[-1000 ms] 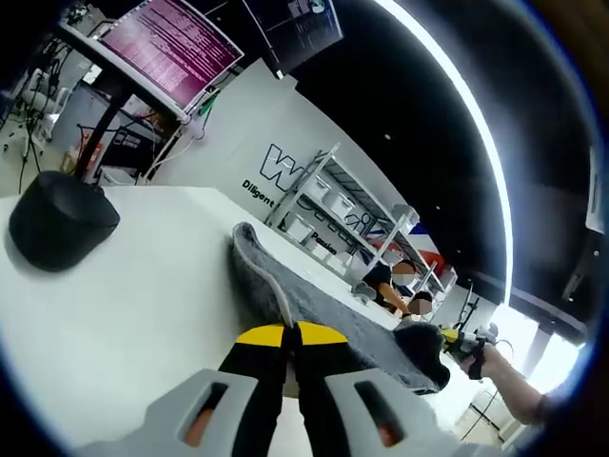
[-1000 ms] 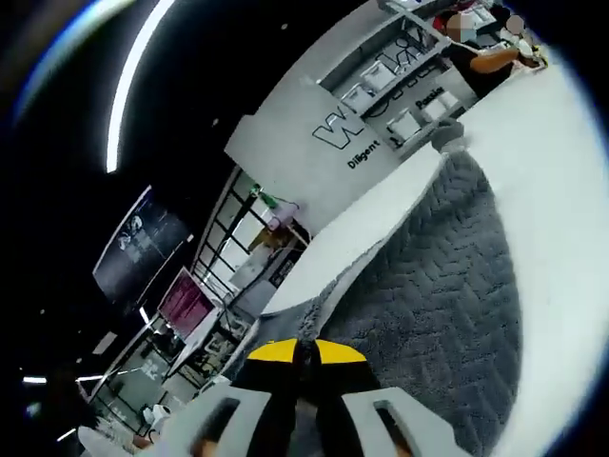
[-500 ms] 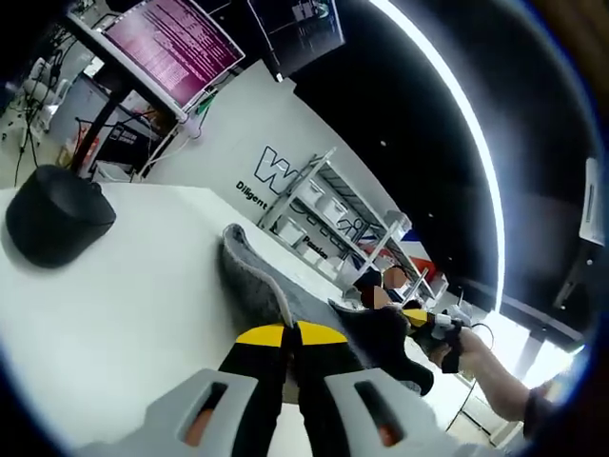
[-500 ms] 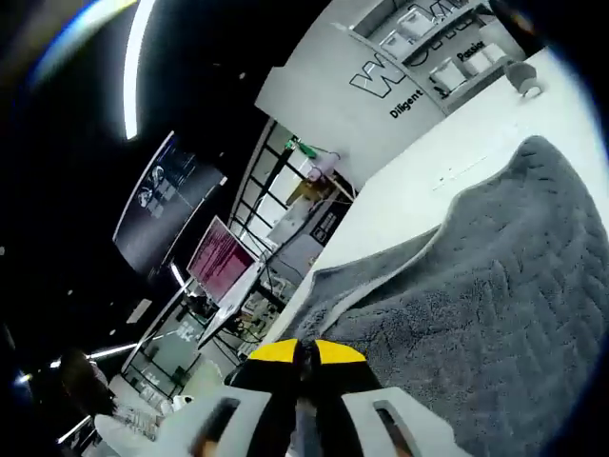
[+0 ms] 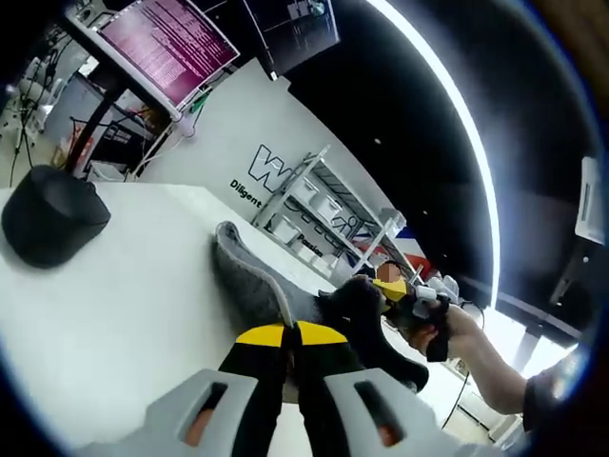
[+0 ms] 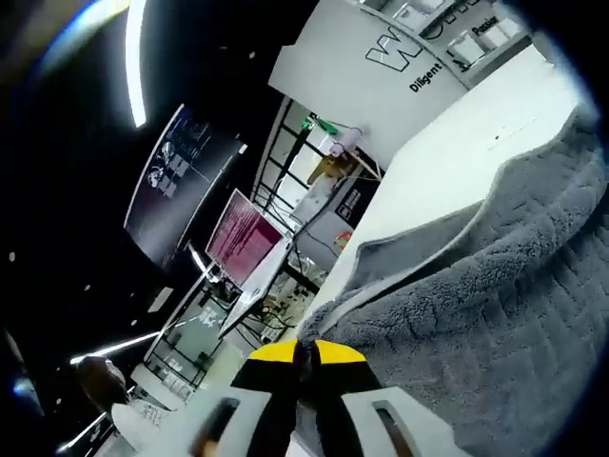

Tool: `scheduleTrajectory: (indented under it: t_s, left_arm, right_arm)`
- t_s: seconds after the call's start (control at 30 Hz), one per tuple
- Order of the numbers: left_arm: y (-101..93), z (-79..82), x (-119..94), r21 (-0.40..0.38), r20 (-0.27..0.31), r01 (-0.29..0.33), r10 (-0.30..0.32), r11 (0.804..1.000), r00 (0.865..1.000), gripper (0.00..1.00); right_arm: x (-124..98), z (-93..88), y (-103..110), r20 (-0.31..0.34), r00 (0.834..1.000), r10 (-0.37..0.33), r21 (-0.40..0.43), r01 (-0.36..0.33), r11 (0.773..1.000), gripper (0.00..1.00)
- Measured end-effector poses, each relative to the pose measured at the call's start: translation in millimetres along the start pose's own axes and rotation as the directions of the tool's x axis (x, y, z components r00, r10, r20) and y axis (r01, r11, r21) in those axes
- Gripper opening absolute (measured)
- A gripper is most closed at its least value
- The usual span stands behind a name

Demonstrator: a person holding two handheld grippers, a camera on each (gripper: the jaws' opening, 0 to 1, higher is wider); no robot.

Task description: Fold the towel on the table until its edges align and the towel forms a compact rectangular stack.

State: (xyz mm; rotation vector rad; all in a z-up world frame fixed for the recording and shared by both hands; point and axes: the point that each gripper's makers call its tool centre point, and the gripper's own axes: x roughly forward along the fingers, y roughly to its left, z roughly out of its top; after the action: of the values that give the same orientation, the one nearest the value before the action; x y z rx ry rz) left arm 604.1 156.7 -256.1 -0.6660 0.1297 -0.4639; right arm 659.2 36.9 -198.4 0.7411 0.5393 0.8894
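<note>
A grey textured towel lies stretched over the white table in the left gripper view. My left gripper is shut on its near edge, yellow-tipped jaws pressed together. At the right of that view my right gripper, held by a hand, carries the towel's far corner lifted off the table. In the right gripper view the towel spreads wide across the right, its hem running to my right gripper, which is shut on that edge.
A black round object sits on the table at the left. A monitor on a stand, white shelving and a wall with lettering stand beyond the table. A person's sleeve is at the right.
The right gripper has carried its towel corner toward the left gripper, now closer and higher in the left gripper view. The right gripper view has swung, with more towel close up.
</note>
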Motion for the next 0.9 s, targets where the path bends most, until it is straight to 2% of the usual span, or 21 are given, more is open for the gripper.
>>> scheduleTrajectory:
  t_s: [0.4,0.7,0.9]
  left_arm:
    - [0.6,0.9,0,-0.005,-0.004,0.016,-0.016,1.0,1.0,0.04]
    - [2.3,3.3,2,-0.005,-0.001,0.02,-0.02,1.0,1.0,0.04]
    - [2.2,4.4,2,-0.004,0.0,0.024,-0.024,1.0,1.0,0.04]
  right_arm:
    - [49,-27.8,30,-0.119,0.991,0.068,-0.025,-0.071,0.997,0.05]
    - [71,-65.0,45,-0.247,0.964,0.095,-0.043,-0.109,0.993,0.05]
    - [80,-78.5,43,-0.296,0.952,0.083,-0.071,-0.109,0.992,0.05]
